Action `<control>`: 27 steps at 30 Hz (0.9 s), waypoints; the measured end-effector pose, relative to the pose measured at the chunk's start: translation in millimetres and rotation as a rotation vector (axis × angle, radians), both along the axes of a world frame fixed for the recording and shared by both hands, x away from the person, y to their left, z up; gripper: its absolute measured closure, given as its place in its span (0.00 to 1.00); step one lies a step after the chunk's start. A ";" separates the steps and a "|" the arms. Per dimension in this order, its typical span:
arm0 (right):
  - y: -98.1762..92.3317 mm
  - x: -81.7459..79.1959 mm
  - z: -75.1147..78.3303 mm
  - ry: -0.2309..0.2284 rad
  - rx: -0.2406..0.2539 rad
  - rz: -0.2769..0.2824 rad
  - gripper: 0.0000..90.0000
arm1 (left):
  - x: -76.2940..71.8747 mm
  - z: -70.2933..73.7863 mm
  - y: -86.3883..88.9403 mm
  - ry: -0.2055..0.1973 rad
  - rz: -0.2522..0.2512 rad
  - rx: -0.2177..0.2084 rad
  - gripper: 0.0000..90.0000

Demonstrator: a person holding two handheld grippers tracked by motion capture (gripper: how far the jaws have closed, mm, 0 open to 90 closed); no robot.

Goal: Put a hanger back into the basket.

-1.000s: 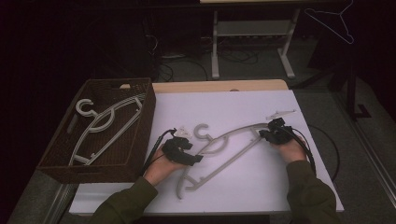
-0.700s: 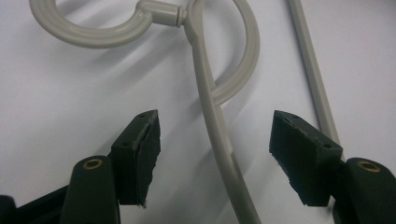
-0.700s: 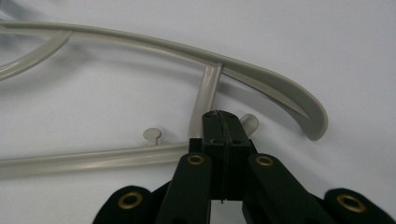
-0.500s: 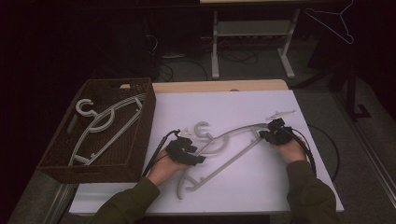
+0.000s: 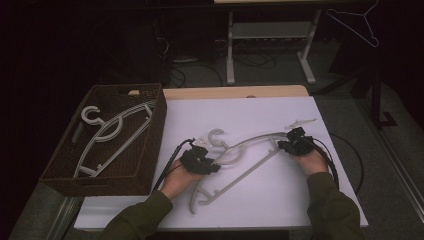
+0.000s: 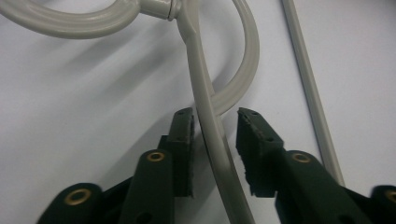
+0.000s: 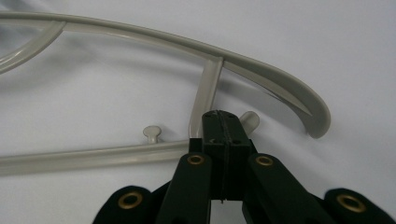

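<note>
The white-covered rectangular surface (image 5: 250,120) occupied the centre of the high view, with a dark brown woven basket (image 5: 65,170) at its left edge holding another grey plastic hanger (image 5: 112,135). The pale grey plastic clothes hanger (image 5: 240,160) being handled lay flat on the surface at centre frame, hook toward the upper left, lower bar running toward the bottom centre, and one shoulder tip at the right.

The right claw (image 7: 222,123) was pressed together on the hanger's lower bar, just below the small upright strut near the curved shoulder tip; its pads met around the bar with no gap showing. The left claw (image 6: 215,135) straddled the hanger's neck below the hook, at centre of the left gripper view. Its jaws had just been closing, with the neck between them. The left pad (image 6: 186,140) lay touching or almost touching the neck, while the right pad (image 6: 252,140) stood apart from it, so the grip was judged not yet complete.

Recommended procedure:
1. Finish closing the left claw squarely on the neck, keeping the strip centred between the pads so it cannot twist out.
2. Keep the right claw clamped throughout.
3. Lift both ends together and level; an uneven lift would probably pivot the hanger and snag the hook.
4. Carry toward the basket at left and clear its rim before lowering.
</note>
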State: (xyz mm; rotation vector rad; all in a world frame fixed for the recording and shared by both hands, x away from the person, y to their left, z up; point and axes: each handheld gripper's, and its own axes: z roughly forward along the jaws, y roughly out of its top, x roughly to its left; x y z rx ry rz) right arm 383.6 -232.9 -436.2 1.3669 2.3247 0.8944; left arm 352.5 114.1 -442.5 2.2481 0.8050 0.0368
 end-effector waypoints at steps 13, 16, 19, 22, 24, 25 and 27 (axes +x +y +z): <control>-1.9 -0.8 2.9 -0.019 0.017 0.002 1.00 | 4.0 3.2 4.5 -0.017 0.080 0.004 0.88; -3.9 -3.6 8.6 -0.040 0.041 0.002 0.96 | 5.6 3.9 7.3 -0.020 0.087 0.006 0.90; -5.2 -8.5 14.7 -0.066 0.067 0.002 0.89 | 5.8 6.9 9.0 -0.035 0.092 0.016 0.91; -5.7 -14.1 20.6 -0.084 0.091 0.006 0.77 | 6.7 10.8 12.5 -0.041 0.103 0.006 0.91; -4.6 -19.8 23.8 -0.090 0.103 0.002 0.63 | 7.1 15.2 16.4 -0.044 0.096 0.012 0.91; -4.4 -23.0 25.4 -0.097 0.106 0.004 0.60 | 7.3 17.7 17.9 -0.045 0.096 0.008 0.91; -3.9 -31.6 28.5 -0.126 0.131 0.019 0.48 | 7.1 22.9 19.9 -0.048 0.105 -0.010 0.91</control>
